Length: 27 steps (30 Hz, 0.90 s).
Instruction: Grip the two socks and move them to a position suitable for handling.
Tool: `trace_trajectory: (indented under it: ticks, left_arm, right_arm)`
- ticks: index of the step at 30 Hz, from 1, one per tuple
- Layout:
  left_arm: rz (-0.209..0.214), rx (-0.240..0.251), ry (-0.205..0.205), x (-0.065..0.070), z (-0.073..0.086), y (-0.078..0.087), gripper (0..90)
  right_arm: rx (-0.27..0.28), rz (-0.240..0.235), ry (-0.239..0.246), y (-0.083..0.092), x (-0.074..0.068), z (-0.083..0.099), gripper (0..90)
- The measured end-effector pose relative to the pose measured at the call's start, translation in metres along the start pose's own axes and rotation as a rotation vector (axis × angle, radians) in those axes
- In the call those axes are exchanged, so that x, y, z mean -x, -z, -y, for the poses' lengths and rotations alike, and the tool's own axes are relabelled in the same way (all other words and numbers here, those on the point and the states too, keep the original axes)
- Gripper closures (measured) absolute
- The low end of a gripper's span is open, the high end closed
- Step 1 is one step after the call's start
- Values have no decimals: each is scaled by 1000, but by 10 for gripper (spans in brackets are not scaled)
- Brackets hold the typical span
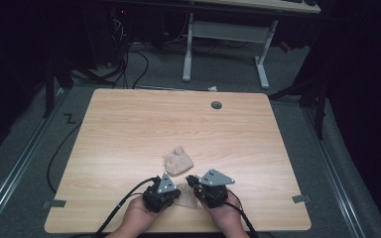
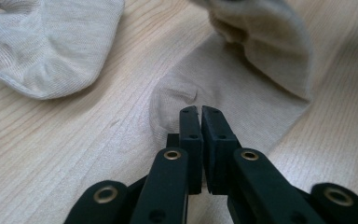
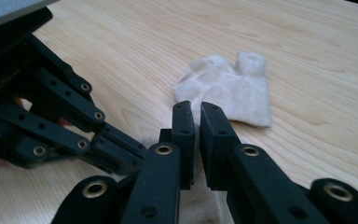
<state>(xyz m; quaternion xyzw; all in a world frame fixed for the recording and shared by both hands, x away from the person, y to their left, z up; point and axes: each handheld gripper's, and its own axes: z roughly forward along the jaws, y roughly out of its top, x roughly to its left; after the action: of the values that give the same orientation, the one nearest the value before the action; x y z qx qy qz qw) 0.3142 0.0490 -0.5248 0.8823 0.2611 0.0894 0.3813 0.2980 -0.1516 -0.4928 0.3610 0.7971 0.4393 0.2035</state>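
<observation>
Nearest the camera, two hands come in from the bottom edge of the high view, each holding a tool low over the near edge of the wooden surface (image 1: 129,129). Left tool (image 2: 200,109): jaws pressed together, tips down on the edge of a flat beige sock (image 2: 242,84); whether fabric is actually pinched between them I cannot tell. Right tool (image 3: 197,106): jaws nearly together with a narrow gap, pale fabric under them at the bottom of the right gripper view; grip on it unclear. The flat sock lies between the two tools, near the front edge. A second sock (image 1: 178,160), bunched up, sits just beyond them toward the middle of the surface, apart from the flat one. Grey round cap (image 1: 216,105) near the far edge.
</observation>
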Motion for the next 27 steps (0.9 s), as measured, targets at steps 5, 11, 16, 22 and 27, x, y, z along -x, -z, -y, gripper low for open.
trace_trajectory:
  ticks: [5, 11, 16, 22, 27]
  left_arm:
    - [-18, -5, -5, -2, 1, 2, 863]
    - [-43, -13, 6, -8, 5, 7, 849]
    - [-62, -11, 14, -11, 9, 12, 817]
    - [-65, 52, 28, -13, 6, 21, 742]
    - [-77, 41, 37, -17, 7, 16, 723]
  right_arm:
    - [-3, 32, -9, 11, 7, 7, 845]
    - [-9, 74, -28, 27, 17, 17, 845]
    - [-33, 108, -73, 35, 31, 28, 844]
    - [-5, 133, -79, 43, 34, 26, 802]
    - [-60, 121, -60, 30, 36, 28, 828]
